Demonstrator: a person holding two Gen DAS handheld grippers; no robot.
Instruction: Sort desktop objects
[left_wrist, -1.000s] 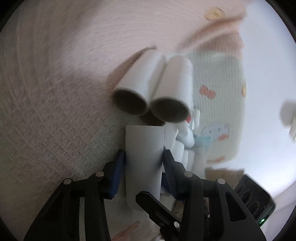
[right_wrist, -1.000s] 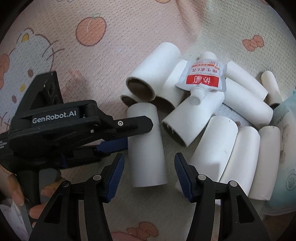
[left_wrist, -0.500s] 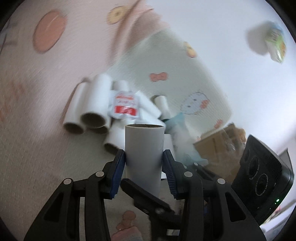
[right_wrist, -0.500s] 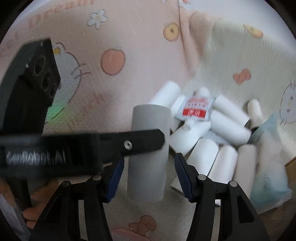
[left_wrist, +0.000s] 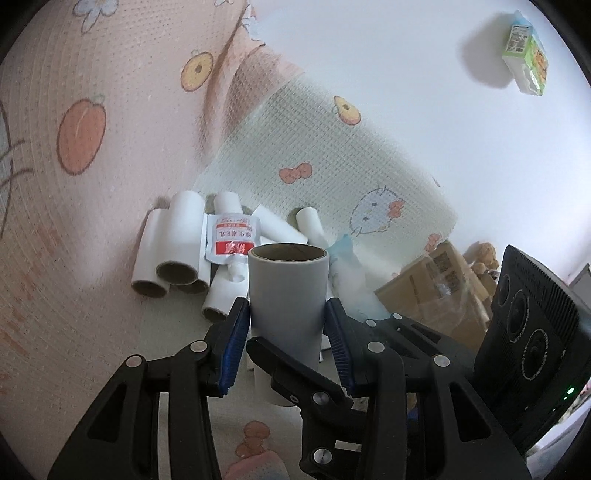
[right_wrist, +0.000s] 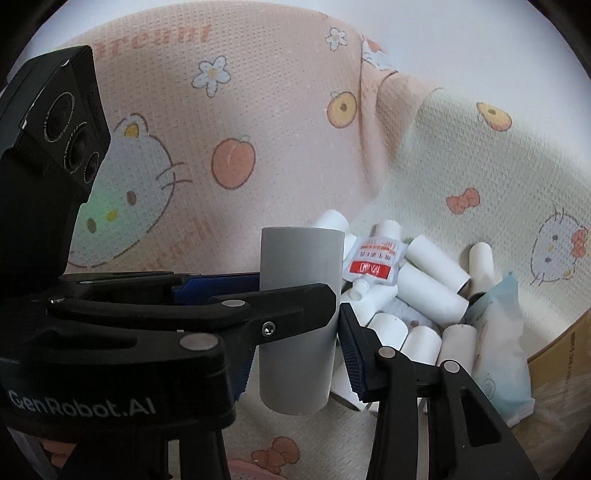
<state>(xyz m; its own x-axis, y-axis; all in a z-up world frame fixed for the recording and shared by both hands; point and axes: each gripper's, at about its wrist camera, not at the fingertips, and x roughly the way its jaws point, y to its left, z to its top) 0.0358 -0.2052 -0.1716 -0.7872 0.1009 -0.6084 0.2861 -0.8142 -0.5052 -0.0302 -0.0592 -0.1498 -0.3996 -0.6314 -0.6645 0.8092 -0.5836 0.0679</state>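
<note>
A grey-white cardboard tube (left_wrist: 288, 291) stands upright in the air, and my left gripper (left_wrist: 288, 317) is shut on its middle with the blue pads (left_wrist: 236, 332) on both sides. My right gripper (right_wrist: 295, 339) comes in lower down on the same tube (right_wrist: 295, 369). Its jaws are closing, and the pads (right_wrist: 351, 350) lie against the tube's sides. In the left wrist view, one right finger (left_wrist: 295, 373) crosses in front of the tube's lower part. Behind it a pile of white tubes (right_wrist: 432, 280) lies on the patterned cloth (right_wrist: 258, 110), with a red-labelled sachet (right_wrist: 373, 258) on top.
A pale blue and white soft pack (right_wrist: 495, 339) lies at the right of the pile. A cardboard box (left_wrist: 436, 280) sits beyond the cloth's edge. A small green carton (left_wrist: 526, 51) lies far off on the white surface. The pink cloth (left_wrist: 92, 184) spreads out to the left.
The tube went from lying on the cloth to upright and lifted as my left gripper rose and rolled. My right gripper rose too, and its jaws narrowed onto the tube.
</note>
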